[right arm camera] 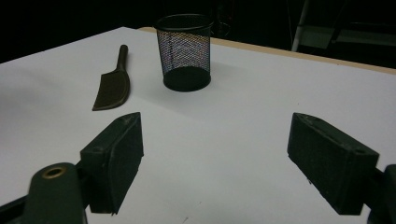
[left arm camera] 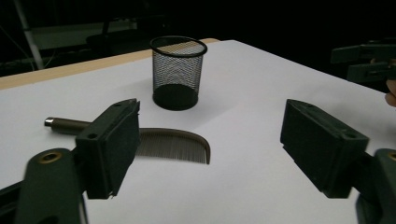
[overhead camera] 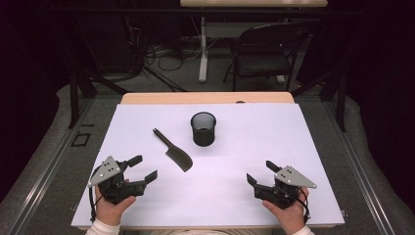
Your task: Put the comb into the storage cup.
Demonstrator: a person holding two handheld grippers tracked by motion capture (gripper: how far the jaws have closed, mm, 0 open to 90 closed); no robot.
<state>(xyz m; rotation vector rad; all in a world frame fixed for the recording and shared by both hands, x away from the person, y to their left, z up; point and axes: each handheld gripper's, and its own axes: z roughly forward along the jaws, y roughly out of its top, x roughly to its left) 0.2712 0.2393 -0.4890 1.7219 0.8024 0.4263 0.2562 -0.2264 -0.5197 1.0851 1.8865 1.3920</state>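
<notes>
I see the mesh cup (overhead camera: 203, 129) upright mid-tabletop (overhead camera: 293, 147) with nothing visible inside, the comb (overhead camera: 173, 151) lying just left of it; my left gripper (overhead camera: 145, 168) and right gripper (overhead camera: 261, 173) hold fingers wide apart, gripping nothing.

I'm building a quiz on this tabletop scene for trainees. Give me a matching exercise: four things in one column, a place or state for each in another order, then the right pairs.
Things:
1. mesh cup
2. comb
3. left tool
4. right tool

Places or states:
A. lies flat on the white table, handle pointing to the far left
B. open and empty at the near right
C. stands upright near the table's middle, empty
D. open and empty at the near left, closest to the comb

Pairs: 1-C, 2-A, 3-D, 4-B
</notes>
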